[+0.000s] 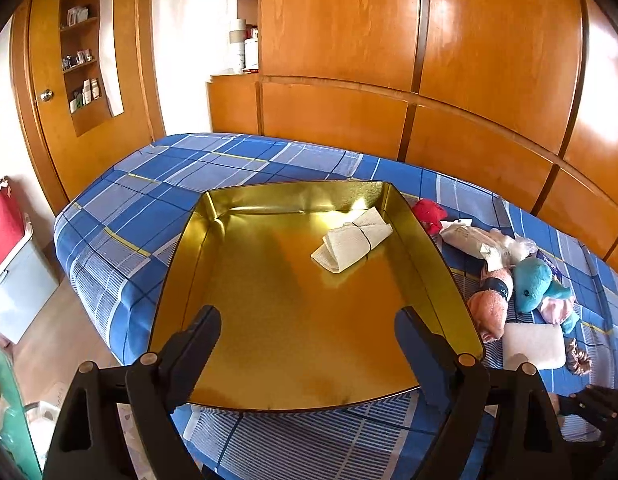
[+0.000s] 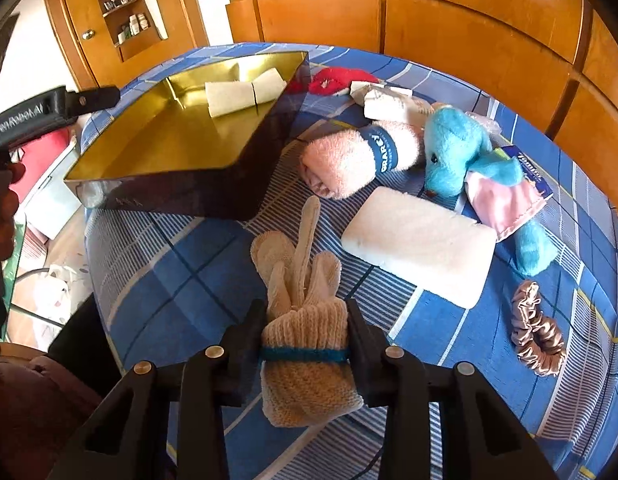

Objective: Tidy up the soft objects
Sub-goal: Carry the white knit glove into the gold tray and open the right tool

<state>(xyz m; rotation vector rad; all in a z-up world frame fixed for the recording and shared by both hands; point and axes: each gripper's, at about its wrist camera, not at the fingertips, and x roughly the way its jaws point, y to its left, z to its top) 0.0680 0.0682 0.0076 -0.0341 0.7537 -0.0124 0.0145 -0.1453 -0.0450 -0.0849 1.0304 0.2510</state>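
**Beige bundle gripped, gold tin waiting**

On the blue plaid bedspread [image 2: 181, 264], the gold-lined rectangular metal tin [image 1: 309, 340] holds one folded white cloth tied with string [image 1: 351, 242]. The left gripper [image 1: 309, 344] hovers over it, jaws wide — nothing between them. Further right, the right gripper [image 2: 305, 336] clamps a beige knitted bundle bound with a teal band [image 2: 305, 344], above the bed beside a white foam block [image 2: 419, 246] and a blue plush toy [image 2: 457, 152].

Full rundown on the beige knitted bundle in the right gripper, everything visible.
The beige knitted bundle looks like a rolled ribbed cloth, tied around by a teal band. Looped folds and one flat strip stick out of its far end. The right gripper is shut on it, both fingers pressing its sides, above the blue plaid bedspread. Whether it touches the bedspread is unclear.
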